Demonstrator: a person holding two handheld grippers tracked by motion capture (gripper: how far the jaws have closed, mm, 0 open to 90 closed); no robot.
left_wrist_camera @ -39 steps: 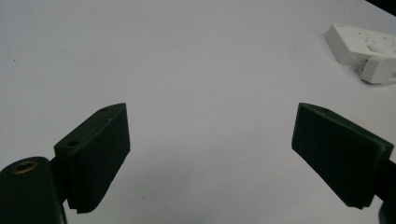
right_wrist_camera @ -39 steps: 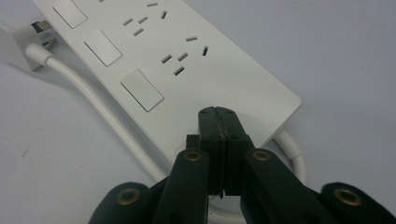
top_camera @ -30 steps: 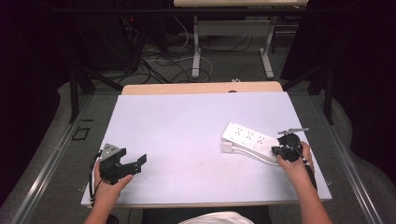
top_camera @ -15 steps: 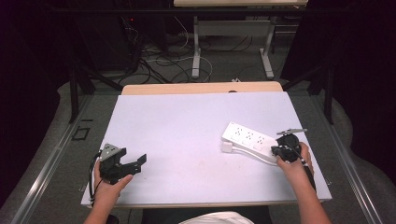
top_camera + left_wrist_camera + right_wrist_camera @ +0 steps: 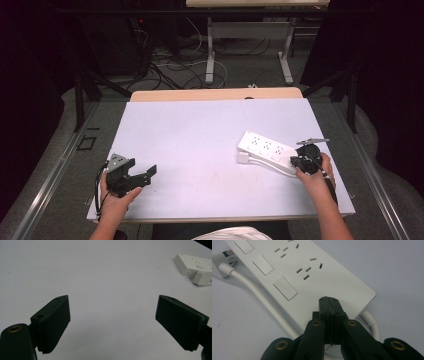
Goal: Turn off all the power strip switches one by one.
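Note:
A white power strip (image 5: 265,147) lies on the right side of the table, with several sockets and flat switches on top (image 5: 312,272). Its white cable (image 5: 262,300) runs along its side to a white plug (image 5: 243,158) lying loose by the far end. My right gripper (image 5: 299,161) is shut, with nothing between its jaws. Its tips (image 5: 329,300) are over the strip's near end, and contact is unclear. My left gripper (image 5: 145,175) is held at the table's front left, open wide (image 5: 112,315) over bare tabletop. The strip (image 5: 192,261) lies far off ahead of it.
The pale table (image 5: 200,130) has a wooden strip along its far edge (image 5: 215,94). Beyond it are desk legs (image 5: 210,55) and loose cables on the floor (image 5: 170,65). Dark curtains close both sides.

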